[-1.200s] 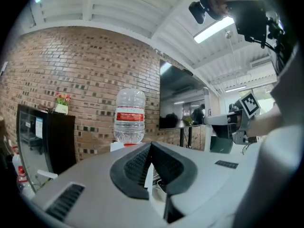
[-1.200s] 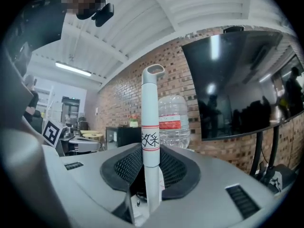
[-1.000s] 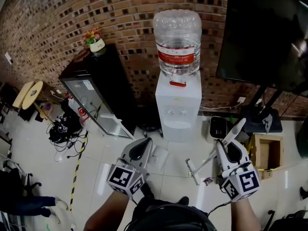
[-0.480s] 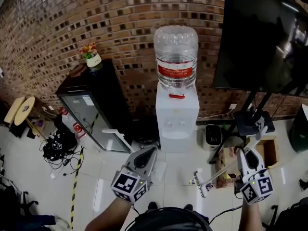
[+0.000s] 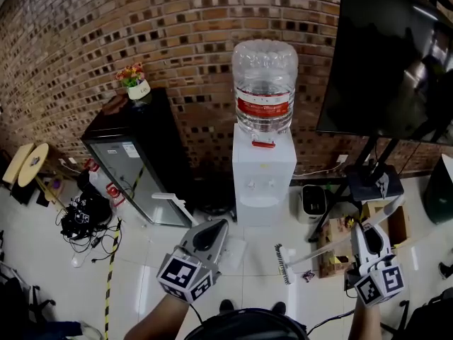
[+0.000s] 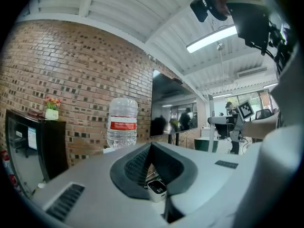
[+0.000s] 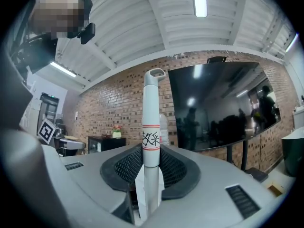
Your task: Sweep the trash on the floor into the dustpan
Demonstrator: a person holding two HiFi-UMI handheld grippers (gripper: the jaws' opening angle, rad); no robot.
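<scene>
My right gripper [image 5: 369, 236] [image 7: 151, 164] is shut on the white broom handle [image 7: 151, 127], which rises straight up between its jaws. In the head view the handle [image 5: 333, 244] slants down to the left, ending in the brush head [image 5: 282, 261] on the white floor tiles. A small dark scrap of trash [image 5: 308, 276] lies just right of the brush. My left gripper [image 5: 212, 234] [image 6: 151, 148] is shut, with a pale dustpan [image 5: 234, 251] hanging past its tip. What the jaws pinch is mostly hidden; only a small white piece shows.
A water dispenser [image 5: 263, 168] with a big bottle stands against the brick wall straight ahead. A black glass-door fridge [image 5: 131, 154] is to its left, with cables [image 5: 81, 214] on the floor. A TV stand [image 5: 371, 179] and cardboard boxes [image 5: 331, 255] crowd the right.
The brush head has slid a little left and away from me across the tiles. The right gripper has barely shifted, and the left gripper with the dustpan stays about where it was.
</scene>
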